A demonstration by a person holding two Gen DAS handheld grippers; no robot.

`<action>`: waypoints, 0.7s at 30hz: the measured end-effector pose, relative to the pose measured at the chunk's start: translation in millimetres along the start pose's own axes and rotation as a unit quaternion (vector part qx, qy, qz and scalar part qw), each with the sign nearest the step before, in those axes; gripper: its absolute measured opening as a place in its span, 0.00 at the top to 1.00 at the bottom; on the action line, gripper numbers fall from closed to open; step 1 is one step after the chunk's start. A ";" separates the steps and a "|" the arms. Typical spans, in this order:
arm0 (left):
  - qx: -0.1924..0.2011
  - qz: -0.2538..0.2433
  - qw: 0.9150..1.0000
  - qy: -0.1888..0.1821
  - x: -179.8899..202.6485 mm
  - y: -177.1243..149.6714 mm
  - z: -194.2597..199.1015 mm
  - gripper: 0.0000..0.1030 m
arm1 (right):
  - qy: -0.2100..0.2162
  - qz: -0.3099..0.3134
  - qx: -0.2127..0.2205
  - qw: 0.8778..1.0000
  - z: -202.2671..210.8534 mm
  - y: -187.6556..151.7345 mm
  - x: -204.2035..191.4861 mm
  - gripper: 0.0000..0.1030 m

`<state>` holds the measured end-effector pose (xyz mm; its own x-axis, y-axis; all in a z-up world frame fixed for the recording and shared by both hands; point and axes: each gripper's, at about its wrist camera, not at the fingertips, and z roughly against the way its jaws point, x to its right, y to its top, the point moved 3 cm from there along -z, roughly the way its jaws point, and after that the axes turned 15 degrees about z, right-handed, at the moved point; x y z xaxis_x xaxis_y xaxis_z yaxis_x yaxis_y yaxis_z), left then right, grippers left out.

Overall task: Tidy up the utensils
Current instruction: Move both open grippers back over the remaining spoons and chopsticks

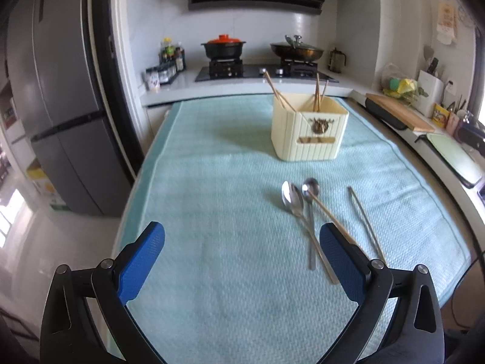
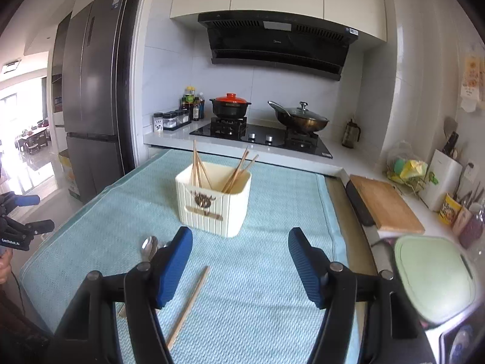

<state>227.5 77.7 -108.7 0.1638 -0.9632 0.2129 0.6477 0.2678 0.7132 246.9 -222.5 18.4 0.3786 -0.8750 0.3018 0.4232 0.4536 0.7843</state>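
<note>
A cream utensil holder (image 1: 309,133) stands on a light blue towel (image 1: 212,200) and holds several wooden chopsticks (image 1: 279,92). In front of it lie two metal spoons (image 1: 292,200), one wooden chopstick (image 1: 327,212) across them, and a pair of chopsticks (image 1: 365,221) to the right. My left gripper (image 1: 242,257) is open and empty, above the towel left of the spoons. In the right wrist view the holder (image 2: 213,200) is ahead; a spoon (image 2: 149,247) shows beside the left finger and a chopstick (image 2: 189,305) lies between the fingers. My right gripper (image 2: 241,267) is open and empty.
A stove with a red-lidded pot (image 2: 230,106) and a wok (image 2: 301,119) stands behind the table. A fridge (image 2: 91,91) is at the left. A wooden cutting board (image 2: 385,206), a green board (image 2: 433,276) and jars line the right counter.
</note>
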 end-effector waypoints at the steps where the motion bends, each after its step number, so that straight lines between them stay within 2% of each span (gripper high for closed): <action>1: -0.007 0.012 1.000 -0.006 0.5 -10.7 -1.4 0.01 | 0.002 -0.014 -0.006 1.000 1.5 -13.5 -5.4 0.35; 6: -0.026 0.034 0.999 -0.020 12.1 -41.2 -11.2 0.01 | 0.018 -0.082 -0.043 0.996 -4.3 -68.7 -26.3 0.35; 9: -0.045 0.036 0.998 -0.036 17.8 -49.9 -15.8 0.01 | 0.029 -0.093 -0.070 0.993 -9.9 -90.6 -32.8 0.35; 13: -0.049 0.027 0.998 -0.027 21.5 -57.5 -18.2 0.01 | 0.022 -0.088 -0.078 0.993 -6.7 -100.0 -36.3 0.35; 21: -0.060 0.039 0.997 -0.027 18.9 -62.0 -22.6 0.01 | 0.041 -0.103 -0.095 0.989 -17.7 -107.1 -41.1 0.35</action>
<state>207.3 42.4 -163.9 0.1795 -0.9362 0.3021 0.7195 0.3344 0.6087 200.6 -232.0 -87.6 0.3309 -0.9389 0.0951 0.6426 0.2980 0.7059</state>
